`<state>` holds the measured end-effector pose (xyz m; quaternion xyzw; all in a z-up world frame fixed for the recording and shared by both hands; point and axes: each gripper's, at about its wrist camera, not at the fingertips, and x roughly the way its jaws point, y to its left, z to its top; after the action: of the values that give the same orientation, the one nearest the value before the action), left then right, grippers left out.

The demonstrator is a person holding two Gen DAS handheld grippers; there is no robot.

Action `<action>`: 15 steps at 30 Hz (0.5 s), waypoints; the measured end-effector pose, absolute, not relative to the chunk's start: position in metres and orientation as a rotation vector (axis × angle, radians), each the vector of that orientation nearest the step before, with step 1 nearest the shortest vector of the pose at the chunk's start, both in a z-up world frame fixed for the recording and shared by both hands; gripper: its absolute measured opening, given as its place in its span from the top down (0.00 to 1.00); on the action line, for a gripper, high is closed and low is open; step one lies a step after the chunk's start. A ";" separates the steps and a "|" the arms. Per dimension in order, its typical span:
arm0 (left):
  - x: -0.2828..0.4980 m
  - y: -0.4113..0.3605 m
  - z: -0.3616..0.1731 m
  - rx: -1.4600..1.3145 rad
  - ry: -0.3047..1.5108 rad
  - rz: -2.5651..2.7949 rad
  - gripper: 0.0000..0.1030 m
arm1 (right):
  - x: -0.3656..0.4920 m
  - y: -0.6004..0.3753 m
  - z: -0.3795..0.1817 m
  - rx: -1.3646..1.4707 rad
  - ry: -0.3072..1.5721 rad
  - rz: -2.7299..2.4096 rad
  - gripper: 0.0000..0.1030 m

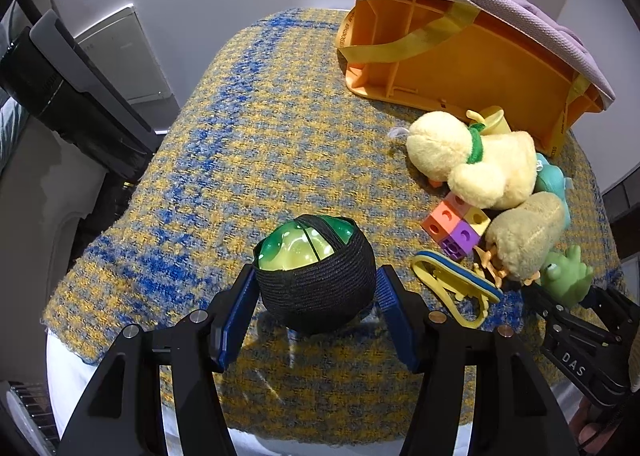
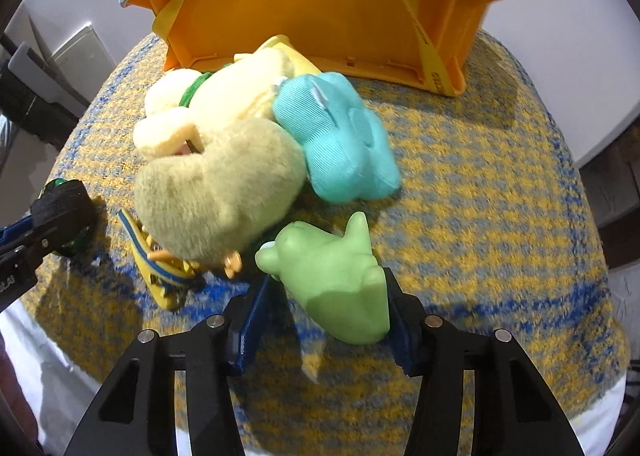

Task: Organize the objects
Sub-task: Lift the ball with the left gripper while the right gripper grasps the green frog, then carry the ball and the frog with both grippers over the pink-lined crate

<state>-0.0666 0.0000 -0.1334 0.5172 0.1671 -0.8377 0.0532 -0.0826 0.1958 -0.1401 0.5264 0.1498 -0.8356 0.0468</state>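
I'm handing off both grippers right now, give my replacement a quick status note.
Left gripper: shut on the green ball in black woven netting, resting on the yellow-and-blue knitted blanket.
Right gripper: pads on either side of the pale green rubber frog; whether they press yet is unclear.
Pile beside them: two yellow plush ducks, turquoise fabric toy, linked plastic cubes, yellow-and-blue sandal.
Orange plastic bin: tipped on its side, nothing visibly inside.
Done: nothing sorted yet. Left: all toys.
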 end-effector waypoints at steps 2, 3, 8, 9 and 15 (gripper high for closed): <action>-0.065 0.003 -0.130 1.574 0.511 -2.553 0.43 | -0.077 0.202 -0.135 1.603 0.437 -2.553 0.49; -0.064 0.005 -0.128 1.573 0.510 -2.558 0.43 | -0.075 0.203 -0.133 1.598 0.434 -2.556 0.49; -0.061 0.014 -0.114 1.547 0.487 -2.585 0.43 | -0.066 0.210 -0.117 1.550 0.421 -2.587 0.49; -0.061 0.016 -0.110 1.539 0.482 -2.591 0.43 | -0.064 0.212 -0.113 1.539 0.417 -2.597 0.49; -0.062 0.020 -0.092 1.505 0.467 -2.616 0.43 | -0.067 0.206 -0.096 1.482 0.410 -2.628 0.49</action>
<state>-0.0623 0.0199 -0.0924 0.4923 0.1527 -0.8558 0.0436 -0.0666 0.2055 -0.0960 0.4863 0.1345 -0.8621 0.0484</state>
